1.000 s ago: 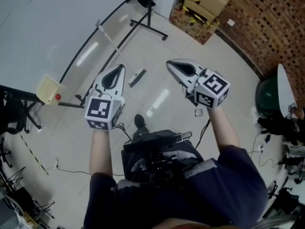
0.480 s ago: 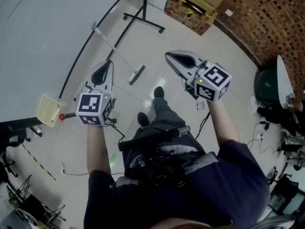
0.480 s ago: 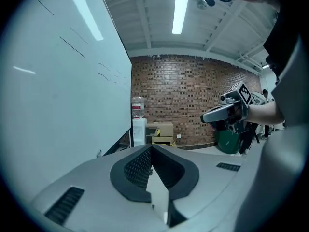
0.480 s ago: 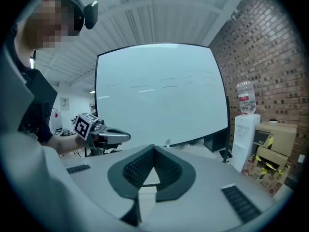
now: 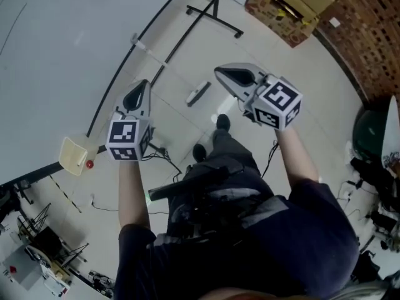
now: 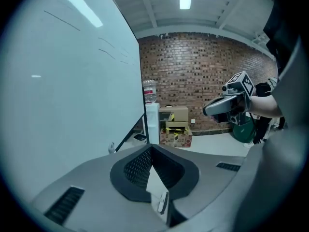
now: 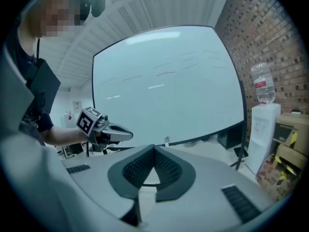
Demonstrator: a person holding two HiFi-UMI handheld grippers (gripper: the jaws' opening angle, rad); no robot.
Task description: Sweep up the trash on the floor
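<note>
My left gripper (image 5: 144,85) and right gripper (image 5: 220,74) are both fully closed and empty. A slim grey oblong object (image 5: 198,93), probably the trash, lies on the pale tiled floor (image 5: 181,120) at upper centre of the head view, between them. Hazard: my black shoe (image 5: 222,122) is near it and could kick it away. My torso hides the floor at lower frame.

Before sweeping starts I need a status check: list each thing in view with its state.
Left gripper: shut, empty.
Right gripper: shut, empty.
Grey stick: lying flat on the floor, untouched.
Water bottle: seated on the dispenser.
</note>
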